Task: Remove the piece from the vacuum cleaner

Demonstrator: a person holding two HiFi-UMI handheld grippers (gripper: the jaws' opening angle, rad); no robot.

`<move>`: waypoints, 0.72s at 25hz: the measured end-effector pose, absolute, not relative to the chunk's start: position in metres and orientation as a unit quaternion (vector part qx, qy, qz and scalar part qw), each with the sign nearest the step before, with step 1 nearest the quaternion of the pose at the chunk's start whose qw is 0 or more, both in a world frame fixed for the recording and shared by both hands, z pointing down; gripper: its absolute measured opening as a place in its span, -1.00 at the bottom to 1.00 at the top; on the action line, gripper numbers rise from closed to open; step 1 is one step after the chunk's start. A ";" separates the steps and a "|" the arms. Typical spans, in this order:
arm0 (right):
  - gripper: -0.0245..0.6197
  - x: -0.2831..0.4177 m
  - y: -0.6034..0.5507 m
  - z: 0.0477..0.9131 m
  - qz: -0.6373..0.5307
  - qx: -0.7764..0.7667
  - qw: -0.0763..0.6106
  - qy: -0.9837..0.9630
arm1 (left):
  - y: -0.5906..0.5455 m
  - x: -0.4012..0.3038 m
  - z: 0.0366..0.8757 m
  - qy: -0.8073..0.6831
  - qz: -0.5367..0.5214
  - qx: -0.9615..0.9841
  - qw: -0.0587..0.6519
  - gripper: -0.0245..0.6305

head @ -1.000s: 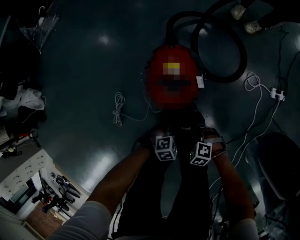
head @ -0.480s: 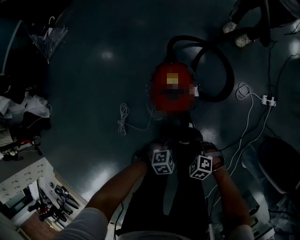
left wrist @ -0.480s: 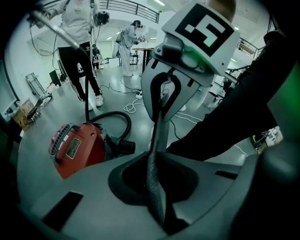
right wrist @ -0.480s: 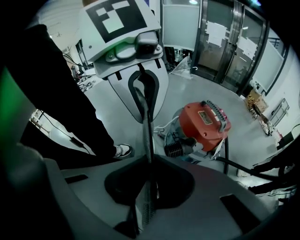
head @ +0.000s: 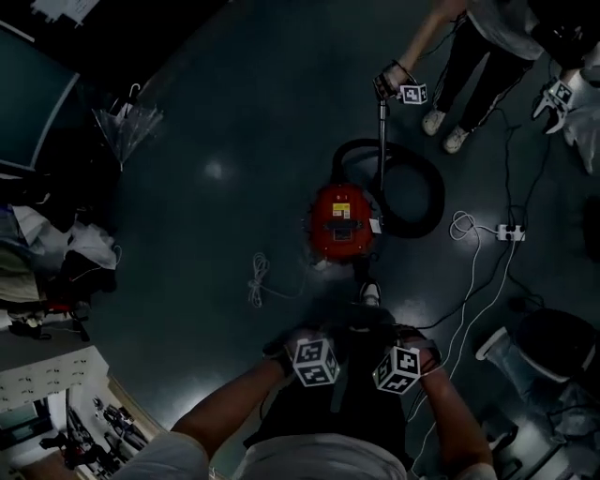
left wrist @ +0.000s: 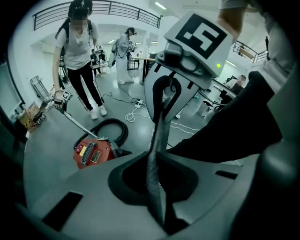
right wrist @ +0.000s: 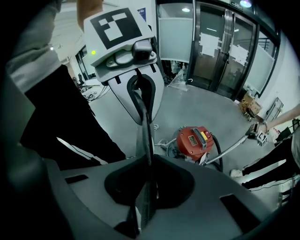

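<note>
Left gripper (left wrist: 156, 154), right gripper (right wrist: 146, 154): jaws closed, empty, side by side, well apart from red vacuum cleaner (head: 342, 221). Black hose (head: 424, 217) coiled beside vacuum cleaner.

Seeing a clear umbrella (head: 127, 127) resting at the left edge of the dark floor (head: 216, 216), well apart from a coiled white cord (head: 258, 278). Spotting a power strip (head: 507, 232) at right, with white cables (head: 468, 277) trailing toward the near side. Noting a person (left wrist: 77, 51) in black trousers standing beyond, white shoes (head: 433, 122) close together. Catching glass doors (right wrist: 220, 42) behind and a railing (left wrist: 108, 7) running overhead.
</note>
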State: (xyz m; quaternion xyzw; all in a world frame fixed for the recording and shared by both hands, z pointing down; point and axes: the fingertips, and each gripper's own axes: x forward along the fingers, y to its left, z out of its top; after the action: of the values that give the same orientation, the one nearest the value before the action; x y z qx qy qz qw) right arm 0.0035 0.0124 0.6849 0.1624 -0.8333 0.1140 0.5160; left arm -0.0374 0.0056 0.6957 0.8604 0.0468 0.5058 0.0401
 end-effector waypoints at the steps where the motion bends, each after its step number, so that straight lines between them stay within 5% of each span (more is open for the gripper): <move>1: -0.79 0.002 0.016 0.669 0.112 0.163 0.515 -0.834 | 0.009 -0.038 0.680 0.046 0.505 0.861 0.038 -0.83; 18: -0.80 0.012 0.054 0.549 0.090 0.147 0.516 -0.839 | 0.047 -0.029 0.564 0.057 0.494 0.867 0.025 -0.83</move>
State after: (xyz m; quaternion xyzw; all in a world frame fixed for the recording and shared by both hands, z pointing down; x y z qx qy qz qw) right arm 0.0118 0.0536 0.5488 0.1470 -0.8391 0.0899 0.5160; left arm -0.0292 0.0471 0.5645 0.8673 0.0573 0.4938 0.0248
